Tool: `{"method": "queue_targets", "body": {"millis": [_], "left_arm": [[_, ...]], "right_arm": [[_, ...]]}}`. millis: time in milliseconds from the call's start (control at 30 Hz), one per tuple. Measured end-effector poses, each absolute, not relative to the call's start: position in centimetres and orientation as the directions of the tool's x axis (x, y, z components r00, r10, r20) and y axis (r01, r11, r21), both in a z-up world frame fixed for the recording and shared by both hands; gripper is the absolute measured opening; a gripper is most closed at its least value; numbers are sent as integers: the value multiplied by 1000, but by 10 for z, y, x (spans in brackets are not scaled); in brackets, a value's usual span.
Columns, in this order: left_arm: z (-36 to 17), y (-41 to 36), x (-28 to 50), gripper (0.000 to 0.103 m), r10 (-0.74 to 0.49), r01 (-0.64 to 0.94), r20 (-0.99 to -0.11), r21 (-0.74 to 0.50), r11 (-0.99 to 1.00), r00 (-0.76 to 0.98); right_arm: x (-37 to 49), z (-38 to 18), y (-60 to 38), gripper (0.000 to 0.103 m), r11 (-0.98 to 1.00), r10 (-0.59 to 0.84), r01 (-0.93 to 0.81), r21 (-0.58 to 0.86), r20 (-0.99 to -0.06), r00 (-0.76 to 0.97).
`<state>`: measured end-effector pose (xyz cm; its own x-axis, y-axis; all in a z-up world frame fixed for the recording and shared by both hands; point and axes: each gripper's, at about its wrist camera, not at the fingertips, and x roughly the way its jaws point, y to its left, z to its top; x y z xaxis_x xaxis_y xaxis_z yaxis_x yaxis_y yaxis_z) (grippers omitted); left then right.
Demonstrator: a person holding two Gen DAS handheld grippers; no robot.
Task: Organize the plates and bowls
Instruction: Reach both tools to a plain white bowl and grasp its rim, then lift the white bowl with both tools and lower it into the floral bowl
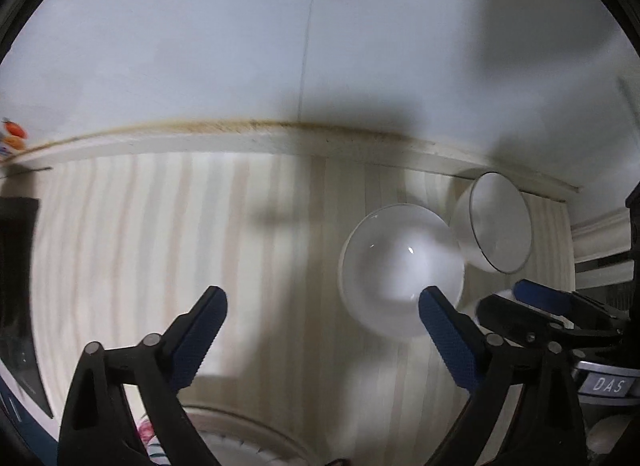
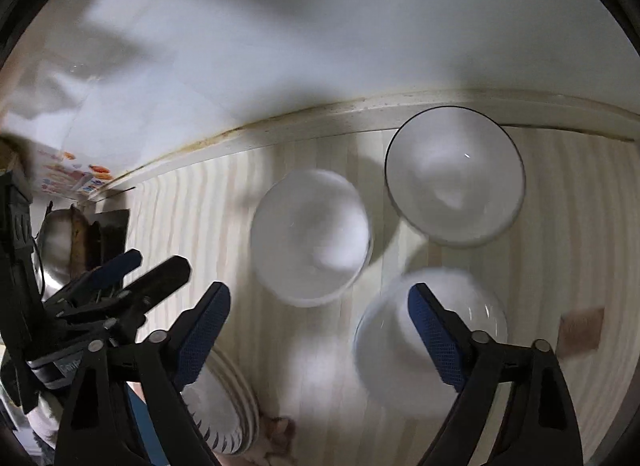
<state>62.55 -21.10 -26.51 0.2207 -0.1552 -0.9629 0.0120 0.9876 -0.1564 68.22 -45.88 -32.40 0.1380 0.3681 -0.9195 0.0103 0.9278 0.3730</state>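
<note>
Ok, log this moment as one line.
left gripper open, empty | right gripper open, empty | three bowls on striped mat

Two close, steeply downward wrist views, sharing white bowl [image 1: 400, 266] [image 2: 312, 238] on striped counter [image 1: 160, 246] [image 2: 560, 225].

Dim, cool indoor light; both views softly motion-blurred. Heavy fisheye bend with black vignette at corners. Striped tabletop [image 2: 208, 234] lines smear in both views. White wall [image 1: 200, 45] evenly lit, broad dark shadows falling across it and onto the tabletop just below. Small specular glints inside the plain white bowl [image 1: 400, 270] and the dark-rimmed bowl [image 2: 454, 175]. Third bowl [image 2: 430, 330], nearest the lens, is blurriest. Stacked plates [image 2: 222, 406] murky.
</note>
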Motion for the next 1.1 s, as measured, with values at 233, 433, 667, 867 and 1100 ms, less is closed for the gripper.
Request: {"method": "queue_targets", "body": {"millis": [233, 433, 667, 867, 1100], "left_arm": [[-314, -227, 650, 54, -213, -7, -974, -214, 977, 76], [-339, -229, 655, 18, -243, -25, -970, -243, 970, 21], [-326, -234, 642, 17, -208, -1, -976, -208, 978, 61], [-280, -227, 617, 17, -194, 23, -972, -193, 981, 130], [-233, -215, 574, 17, -207, 39, -961, -203, 978, 183]], "right_arm": [[715, -365, -456, 61, 934, 358, 2, 358, -933, 31], [716, -385, -451, 29, 943, 333, -6, 333, -943, -10], [710, -392, -448, 14, 956, 294, -9, 294, -956, 12], [697, -370, -442, 13, 947, 321, -36, 320, -947, 33], [653, -315, -437, 13, 935, 350, -97, 341, -933, 88]]}}
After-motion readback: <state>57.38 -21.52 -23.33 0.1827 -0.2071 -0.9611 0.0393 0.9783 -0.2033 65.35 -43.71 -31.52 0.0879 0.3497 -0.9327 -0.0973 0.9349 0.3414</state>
